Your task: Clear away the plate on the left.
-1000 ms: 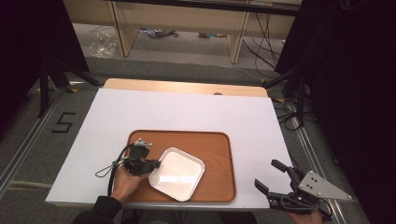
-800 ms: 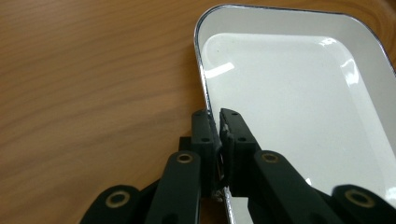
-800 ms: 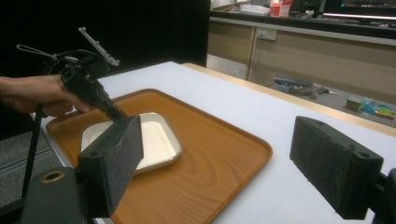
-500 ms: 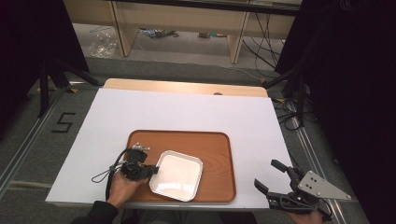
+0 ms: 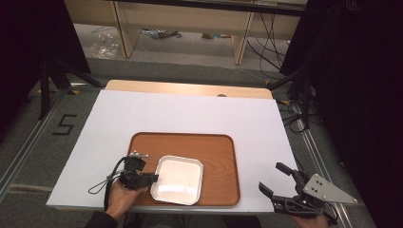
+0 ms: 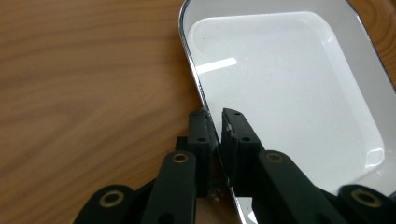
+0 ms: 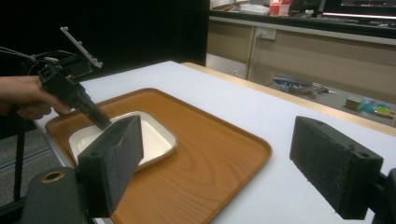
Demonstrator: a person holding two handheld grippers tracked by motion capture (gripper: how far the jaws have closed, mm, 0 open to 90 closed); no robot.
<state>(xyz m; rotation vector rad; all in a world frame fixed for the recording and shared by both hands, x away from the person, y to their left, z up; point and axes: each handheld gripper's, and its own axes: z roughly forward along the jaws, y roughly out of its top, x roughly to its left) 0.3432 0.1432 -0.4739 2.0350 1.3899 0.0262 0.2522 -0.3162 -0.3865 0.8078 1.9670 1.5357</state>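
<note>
The left gripper (image 6: 216, 122) pinches the near-left rim of the white dish (image 5: 177, 179), which sits on the wooden tray (image 5: 218, 152). The right gripper (image 5: 283, 181) hangs spread, off the table's corner. Likely a repositioning step; next needs a steady pull or lift.

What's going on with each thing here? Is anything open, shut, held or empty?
Left hand-held gripper: shut on the white dish's rim.
Right hand-held gripper: open, holding nothing, off the table's near right corner.
White dish: empty, lying on the tray.
Wooden tray: flat on the table, carrying the white dish.
</note>
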